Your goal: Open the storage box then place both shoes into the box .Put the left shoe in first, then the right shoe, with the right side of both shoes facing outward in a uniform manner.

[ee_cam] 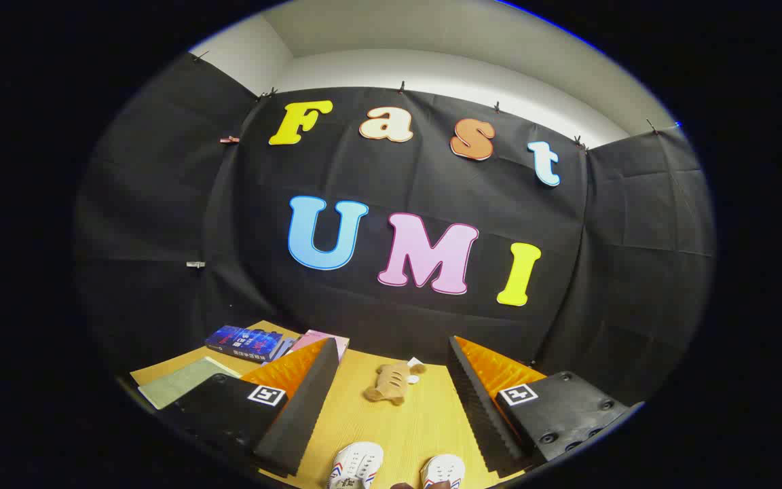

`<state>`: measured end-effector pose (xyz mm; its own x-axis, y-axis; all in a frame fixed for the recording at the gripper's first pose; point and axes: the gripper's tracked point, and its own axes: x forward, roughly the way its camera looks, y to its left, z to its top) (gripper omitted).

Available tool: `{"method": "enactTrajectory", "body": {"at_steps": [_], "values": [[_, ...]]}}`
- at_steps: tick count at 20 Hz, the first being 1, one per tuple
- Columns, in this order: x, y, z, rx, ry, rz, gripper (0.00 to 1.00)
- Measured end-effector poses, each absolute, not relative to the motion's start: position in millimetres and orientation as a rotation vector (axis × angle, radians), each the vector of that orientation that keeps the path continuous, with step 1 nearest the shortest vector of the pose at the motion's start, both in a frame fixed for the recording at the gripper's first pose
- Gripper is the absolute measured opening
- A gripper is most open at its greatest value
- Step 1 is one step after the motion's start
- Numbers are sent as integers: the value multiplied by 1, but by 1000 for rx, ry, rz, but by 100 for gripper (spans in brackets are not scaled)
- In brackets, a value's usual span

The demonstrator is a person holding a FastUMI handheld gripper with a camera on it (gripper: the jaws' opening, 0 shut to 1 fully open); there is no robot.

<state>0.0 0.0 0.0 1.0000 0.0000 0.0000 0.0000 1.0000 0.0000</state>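
Two white shoes with red and blue side stripes lie on the wooden table, their toes showing low between my fingers: one shoe (356, 465) nearer the left finger, the other shoe (443, 471) nearer the right. My gripper (391, 401) is open, held above the table, with its fingers (299, 401) spread wide apart and nothing between them. The shoes' heels are cut off at the near side.
A small tan plush toy (393, 382) lies on the table (425, 421) just beyond the shoes. Several books (245, 341) and a green folder (184, 384) sit at the far left, beside the left finger. The black booth wall stands behind.
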Motion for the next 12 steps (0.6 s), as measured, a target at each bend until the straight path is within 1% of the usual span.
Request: {"method": "enactTrajectory", "body": {"at_steps": [12], "values": [[-3, 5, -8, -3, 40, -20, 98]]}}
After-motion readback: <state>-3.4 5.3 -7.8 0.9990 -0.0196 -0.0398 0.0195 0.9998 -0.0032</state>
